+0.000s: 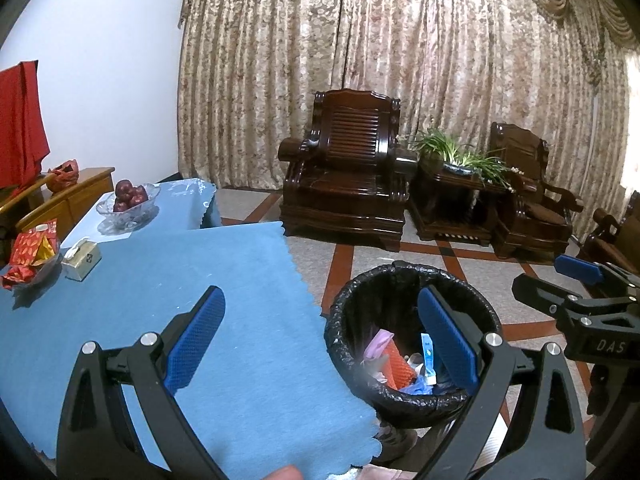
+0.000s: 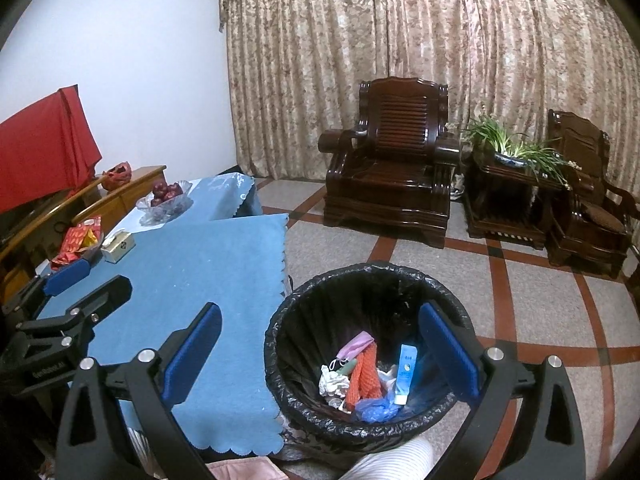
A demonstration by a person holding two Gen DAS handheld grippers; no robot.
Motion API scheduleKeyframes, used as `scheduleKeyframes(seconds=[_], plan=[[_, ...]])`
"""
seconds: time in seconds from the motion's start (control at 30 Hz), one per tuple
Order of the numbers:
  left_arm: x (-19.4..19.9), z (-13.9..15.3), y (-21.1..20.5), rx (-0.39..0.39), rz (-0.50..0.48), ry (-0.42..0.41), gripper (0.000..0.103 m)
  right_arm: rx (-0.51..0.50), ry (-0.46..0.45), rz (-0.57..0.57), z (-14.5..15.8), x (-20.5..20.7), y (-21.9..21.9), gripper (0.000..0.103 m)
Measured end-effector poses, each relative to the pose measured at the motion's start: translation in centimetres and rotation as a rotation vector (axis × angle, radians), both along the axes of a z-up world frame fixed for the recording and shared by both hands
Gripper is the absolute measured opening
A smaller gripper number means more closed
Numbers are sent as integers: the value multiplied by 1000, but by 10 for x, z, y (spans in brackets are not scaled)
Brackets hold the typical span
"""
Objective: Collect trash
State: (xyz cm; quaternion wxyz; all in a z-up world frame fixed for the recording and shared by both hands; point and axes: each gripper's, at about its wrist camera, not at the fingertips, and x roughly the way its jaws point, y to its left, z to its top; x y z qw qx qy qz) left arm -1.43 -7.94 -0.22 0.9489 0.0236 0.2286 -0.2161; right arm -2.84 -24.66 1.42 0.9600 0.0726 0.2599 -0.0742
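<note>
A round bin with a black liner stands on the floor beside the table with the blue cloth. Inside lie an orange net, a blue-white tube, a pink mask, crumpled white paper and blue plastic. My left gripper is open and empty, straddling the table edge and the bin. My right gripper is open and empty above the bin. Each gripper shows in the other's view, the right one and the left one.
On the far left of the table are a tissue box, a dish of red packets and a glass bowl of red fruit. Dark wooden armchairs and a potted plant stand by the curtains.
</note>
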Motion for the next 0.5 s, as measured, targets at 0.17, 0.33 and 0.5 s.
scheduleKeyframes(seconds=[0.17, 0.33, 0.5], plan=[[1, 2, -1, 3, 1, -2, 94, 0, -1, -1, 0, 0, 0, 97], [1, 2, -1, 3, 1, 0, 94, 0, 1, -1, 0, 0, 0, 97], [1, 1, -1, 3, 1, -1, 94, -1, 0, 0, 0, 0, 1, 97]])
